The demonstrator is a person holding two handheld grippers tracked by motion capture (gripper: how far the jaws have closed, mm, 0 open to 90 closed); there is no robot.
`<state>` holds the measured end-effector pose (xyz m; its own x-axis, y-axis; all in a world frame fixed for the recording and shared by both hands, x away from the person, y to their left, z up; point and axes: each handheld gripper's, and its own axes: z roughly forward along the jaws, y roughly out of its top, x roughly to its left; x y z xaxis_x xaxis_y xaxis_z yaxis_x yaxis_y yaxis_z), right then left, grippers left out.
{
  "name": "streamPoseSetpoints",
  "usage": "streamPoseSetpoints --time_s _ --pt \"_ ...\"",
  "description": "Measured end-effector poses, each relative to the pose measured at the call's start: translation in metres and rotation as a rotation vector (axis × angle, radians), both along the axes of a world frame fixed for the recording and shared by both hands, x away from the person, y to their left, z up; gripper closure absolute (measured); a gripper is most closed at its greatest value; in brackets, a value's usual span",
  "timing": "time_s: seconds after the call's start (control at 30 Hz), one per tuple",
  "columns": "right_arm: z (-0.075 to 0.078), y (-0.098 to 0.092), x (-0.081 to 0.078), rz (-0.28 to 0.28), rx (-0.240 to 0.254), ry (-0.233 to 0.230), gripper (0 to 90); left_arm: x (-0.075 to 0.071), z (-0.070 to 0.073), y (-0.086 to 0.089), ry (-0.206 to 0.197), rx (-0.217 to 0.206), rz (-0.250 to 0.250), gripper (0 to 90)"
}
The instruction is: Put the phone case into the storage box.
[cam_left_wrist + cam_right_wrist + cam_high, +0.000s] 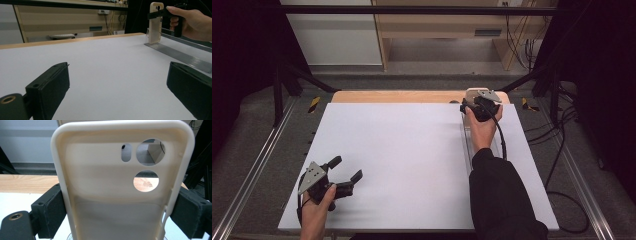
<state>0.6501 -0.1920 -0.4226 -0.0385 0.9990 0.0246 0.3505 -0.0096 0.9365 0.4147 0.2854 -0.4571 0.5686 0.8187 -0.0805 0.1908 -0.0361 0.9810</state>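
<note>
Cream phone case (120, 195), smooth moulded plastic with round cutouts, stands pinched in my right tool (480, 106) at two o'clock on the matte white desk (412, 160); my left tool (339, 177) sits spread at seven o'clock.

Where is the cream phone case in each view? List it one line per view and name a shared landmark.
High view: phone case at the table's far right, in the right gripper.
Left gripper view: upper right, upright, standing on the metal rail.
Right gripper view: centre, clamped between both jaws.
Shared landmark: wooden table edge.
</note>
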Motion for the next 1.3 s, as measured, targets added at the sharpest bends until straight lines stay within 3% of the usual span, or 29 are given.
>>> streamPoseSetpoints --time_s 1.3 --pt "-0.0051 -0.0001 0.0029 -0.017 0.012 -0.017 10.9 0.0002 -0.0001 -0.0006 0.000 0.010 -0.004 3.9"
